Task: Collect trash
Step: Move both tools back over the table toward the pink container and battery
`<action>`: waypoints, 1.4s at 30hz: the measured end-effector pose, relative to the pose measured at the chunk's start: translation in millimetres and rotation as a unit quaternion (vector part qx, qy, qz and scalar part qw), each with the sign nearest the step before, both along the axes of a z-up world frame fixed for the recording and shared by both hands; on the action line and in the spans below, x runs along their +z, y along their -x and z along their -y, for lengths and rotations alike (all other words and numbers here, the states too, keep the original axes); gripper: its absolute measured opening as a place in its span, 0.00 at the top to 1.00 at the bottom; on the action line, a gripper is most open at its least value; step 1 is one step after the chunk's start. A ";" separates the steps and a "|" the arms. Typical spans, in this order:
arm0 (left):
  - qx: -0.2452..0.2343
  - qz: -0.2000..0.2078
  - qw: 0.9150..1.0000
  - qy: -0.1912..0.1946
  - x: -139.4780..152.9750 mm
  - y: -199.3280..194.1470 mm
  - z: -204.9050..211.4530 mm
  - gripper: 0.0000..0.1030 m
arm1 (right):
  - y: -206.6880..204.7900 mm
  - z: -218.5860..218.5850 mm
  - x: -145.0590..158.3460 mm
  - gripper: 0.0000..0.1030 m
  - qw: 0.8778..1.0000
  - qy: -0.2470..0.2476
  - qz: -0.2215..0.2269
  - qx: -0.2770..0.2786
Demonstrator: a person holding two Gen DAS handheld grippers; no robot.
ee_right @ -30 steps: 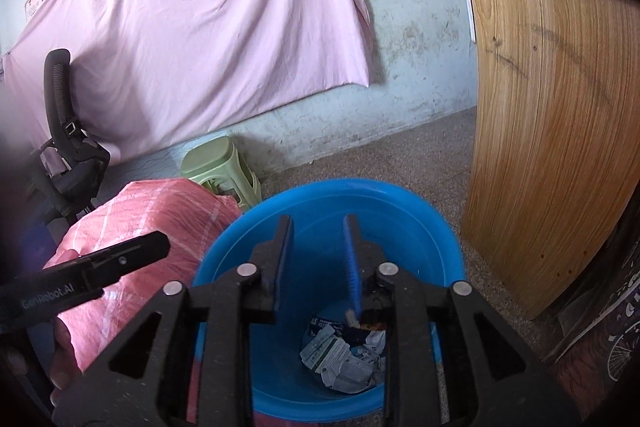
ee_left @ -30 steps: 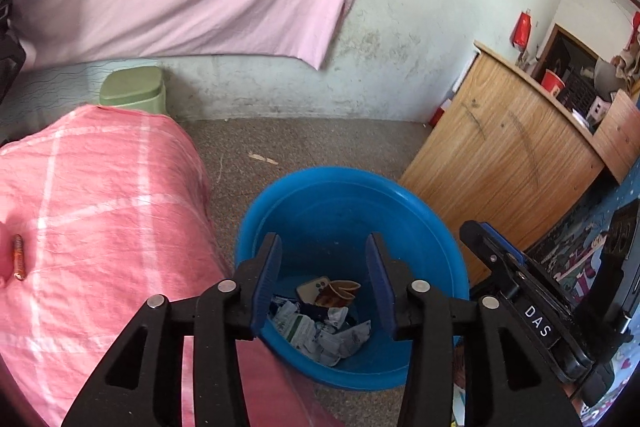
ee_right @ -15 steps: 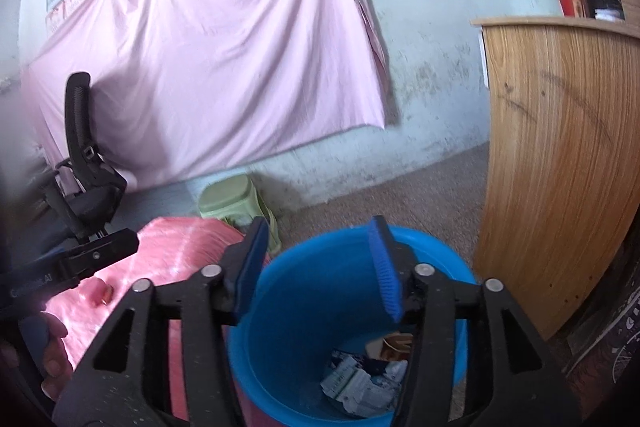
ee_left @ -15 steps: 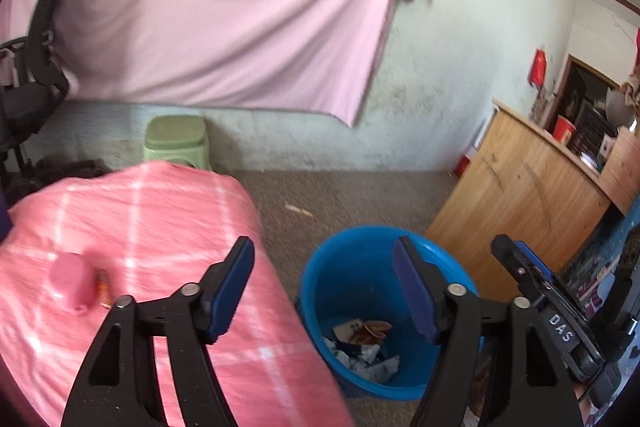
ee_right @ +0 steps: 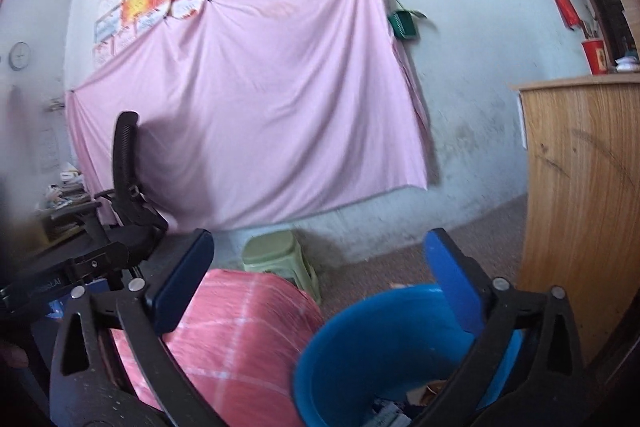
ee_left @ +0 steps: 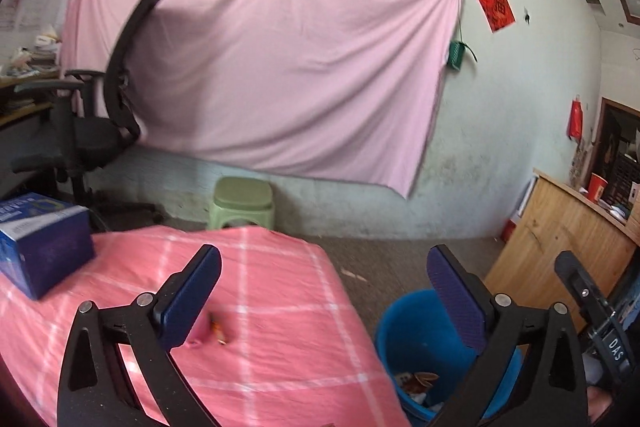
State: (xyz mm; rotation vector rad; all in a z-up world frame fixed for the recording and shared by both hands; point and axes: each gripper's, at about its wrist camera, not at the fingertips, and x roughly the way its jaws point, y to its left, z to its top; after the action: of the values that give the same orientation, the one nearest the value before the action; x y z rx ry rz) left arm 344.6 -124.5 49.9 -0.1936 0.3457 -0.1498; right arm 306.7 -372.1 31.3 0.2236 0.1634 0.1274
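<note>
The blue bin [ee_left: 420, 331], holding paper trash [ee_left: 416, 381], sits below the left gripper [ee_left: 324, 291] and right gripper [ee_right: 320, 275], both empty, jaws opening. Small scraps [ee_left: 218, 331] ahead on the pink cloth [ee_left: 280, 307] could slip a flat pinch.

blue bucket [ee_left: 404, 343]; pink checked tablecloth [ee_left: 280, 307]

I see a big pink sheet [ee_left: 276, 67] on the wall, a black chair [ee_left: 104, 123], a green stool [ee_left: 243, 201] and a blue box [ee_left: 40, 243].

Trash [ee_left: 416, 381] in bucket [ee_left: 412, 331] half hidden; small pink object [ee_left: 200, 329] blurred.
</note>
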 end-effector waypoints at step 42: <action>0.126 0.029 0.989 -0.071 -48.8 58.9 -143.3 0.02 | -22.2 -175.7 -19.0 0.00 0.982 0.112 -0.017 0.153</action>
State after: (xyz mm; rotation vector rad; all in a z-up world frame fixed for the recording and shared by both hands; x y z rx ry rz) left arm 285.6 18.8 1.0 -0.0909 0.2699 0.1180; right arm 328.9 -196.3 12.3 -0.0265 0.2431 0.4090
